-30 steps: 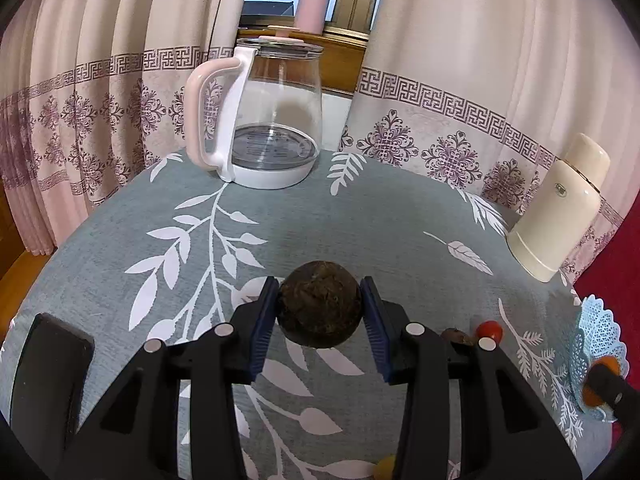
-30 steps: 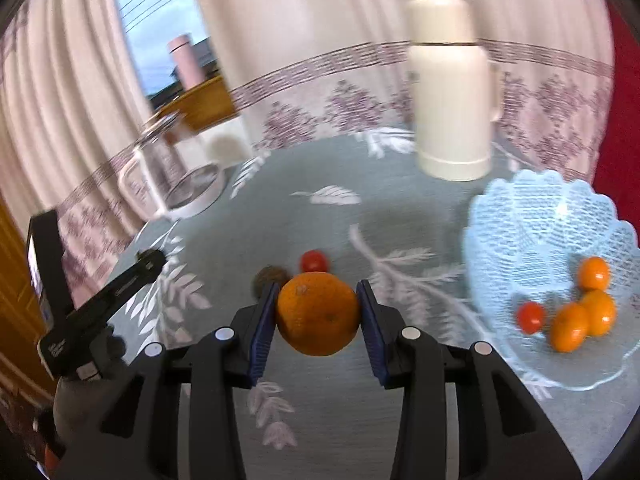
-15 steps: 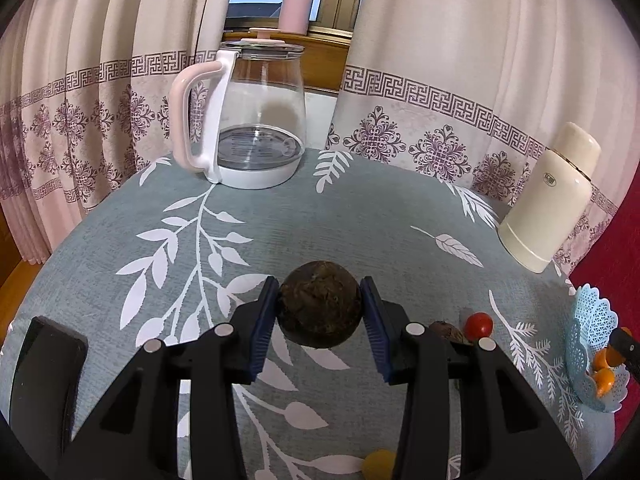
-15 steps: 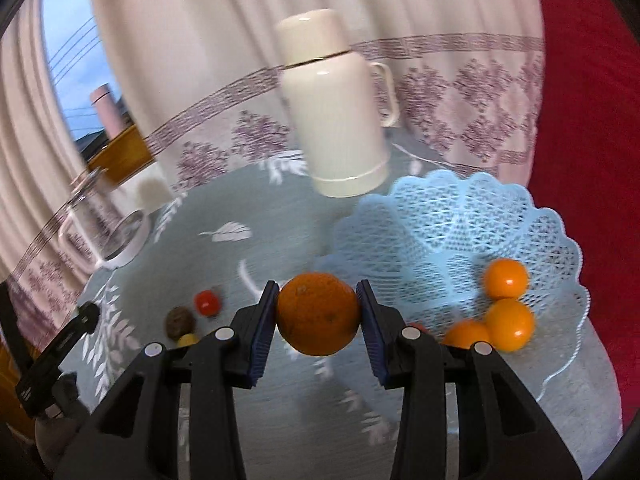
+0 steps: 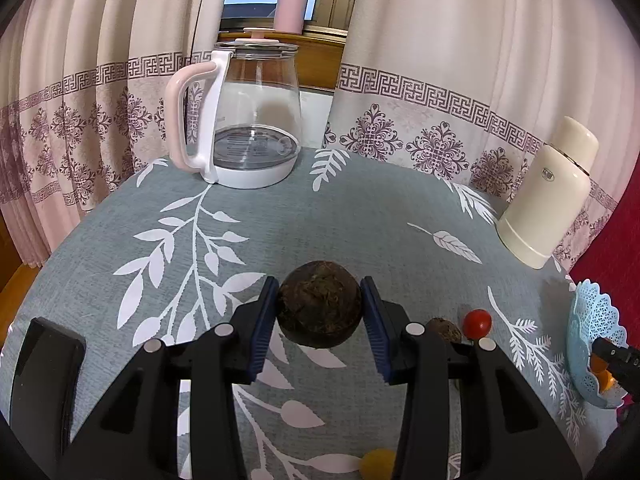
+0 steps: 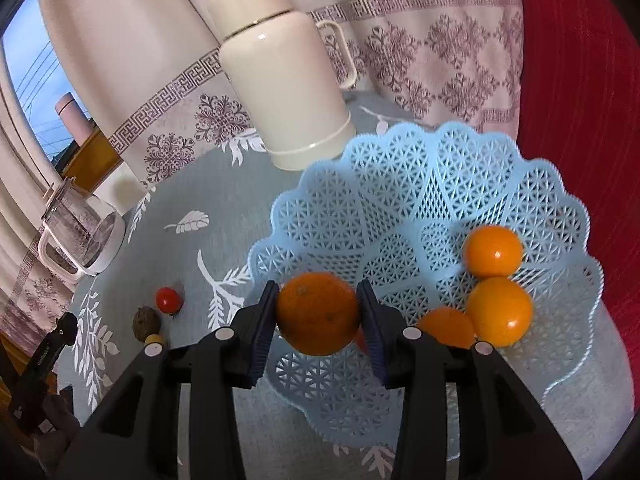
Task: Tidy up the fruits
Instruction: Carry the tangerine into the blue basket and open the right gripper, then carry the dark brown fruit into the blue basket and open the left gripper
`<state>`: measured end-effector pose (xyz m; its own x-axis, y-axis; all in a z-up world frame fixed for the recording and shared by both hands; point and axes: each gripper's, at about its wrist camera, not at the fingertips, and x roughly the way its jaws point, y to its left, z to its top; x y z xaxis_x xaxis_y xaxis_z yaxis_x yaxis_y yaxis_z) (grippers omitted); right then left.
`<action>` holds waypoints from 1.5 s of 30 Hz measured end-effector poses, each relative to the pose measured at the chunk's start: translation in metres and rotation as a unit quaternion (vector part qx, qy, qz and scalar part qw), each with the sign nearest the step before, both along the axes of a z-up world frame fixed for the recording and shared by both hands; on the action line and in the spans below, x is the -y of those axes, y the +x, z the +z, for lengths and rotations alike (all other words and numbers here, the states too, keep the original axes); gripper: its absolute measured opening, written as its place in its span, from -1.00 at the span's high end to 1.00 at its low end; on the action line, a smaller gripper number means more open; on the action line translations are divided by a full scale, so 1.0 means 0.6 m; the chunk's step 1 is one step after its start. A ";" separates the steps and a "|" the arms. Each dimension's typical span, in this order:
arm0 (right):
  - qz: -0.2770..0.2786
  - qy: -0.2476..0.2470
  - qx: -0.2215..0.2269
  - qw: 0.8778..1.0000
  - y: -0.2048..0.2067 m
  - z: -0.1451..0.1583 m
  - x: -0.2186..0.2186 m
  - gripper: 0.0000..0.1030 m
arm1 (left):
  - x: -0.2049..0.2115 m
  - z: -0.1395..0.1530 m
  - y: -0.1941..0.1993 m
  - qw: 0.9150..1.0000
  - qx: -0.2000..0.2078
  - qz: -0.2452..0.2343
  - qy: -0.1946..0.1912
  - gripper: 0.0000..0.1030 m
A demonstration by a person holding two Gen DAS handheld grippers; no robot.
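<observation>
Holding an orange [image 6: 318, 313] between its two pads, the right tool [image 6: 318, 316] is closed to the fruit's width and hangs above the near rim of the pale blue lattice basket [image 6: 360, 184]. The basket's hollow lies straight ahead and a little to the right of this tool, so by my judgement the release wants only a short advance over the rim, toward the three oranges [image 6: 499, 311] already lying in the right half. A sliver of red shows just behind the held orange; what it is I cannot tell.

The left tool [image 5: 320, 310] is likewise closed on a dark brown, rough-skinned round fruit [image 5: 319, 305], carried above the counter [image 5: 360, 220]. From this tool the basket [image 5: 592, 332] sits far off at the right edge, so the right tool is much the nearer.

Beyond, the right view shows the basket's inside and free room, which the left view cannot. The left view shows a small yellow fruit [image 5: 377, 463] near its own fingers, plus a brown fruit [image 5: 445, 329] and a cherry tomato [image 5: 477, 322] on the cloth. Farther back stand the cream flask [image 6: 280, 76] and the glass kettle [image 5: 252, 120].
</observation>
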<state>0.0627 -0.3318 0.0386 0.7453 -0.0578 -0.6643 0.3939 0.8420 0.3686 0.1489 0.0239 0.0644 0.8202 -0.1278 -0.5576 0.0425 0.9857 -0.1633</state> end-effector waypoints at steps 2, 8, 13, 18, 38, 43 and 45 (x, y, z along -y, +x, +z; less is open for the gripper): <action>-0.002 0.006 0.002 1.000 -0.001 -0.001 0.002 0.19 | 0.001 0.000 0.000 1.000 0.000 -0.001 0.001 0.16; 0.000 0.003 0.014 1.000 -0.011 0.014 0.001 0.19 | 0.004 0.000 -0.001 1.000 -0.001 -0.005 0.004 0.16; 0.001 -0.013 0.029 0.999 -0.042 0.031 -0.003 0.19 | 0.016 0.002 -0.007 1.000 0.004 -0.015 0.010 0.16; -0.007 -0.063 0.039 0.997 -0.095 0.041 -0.019 0.18 | 0.036 0.002 -0.015 0.999 0.010 -0.032 0.017 0.16; -0.028 -0.074 0.012 0.997 -0.238 -0.025 -0.013 0.05 | 0.182 0.031 -0.080 0.986 0.010 -0.167 0.008 0.16; -0.019 -0.054 0.015 0.998 -0.237 -0.034 -0.007 0.04 | 0.239 0.043 -0.095 0.978 0.001 -0.210 -0.005 0.16; -0.015 -0.049 0.017 0.999 -0.235 -0.034 -0.006 0.04 | 0.260 0.047 -0.097 0.976 0.000 -0.220 -0.005 0.16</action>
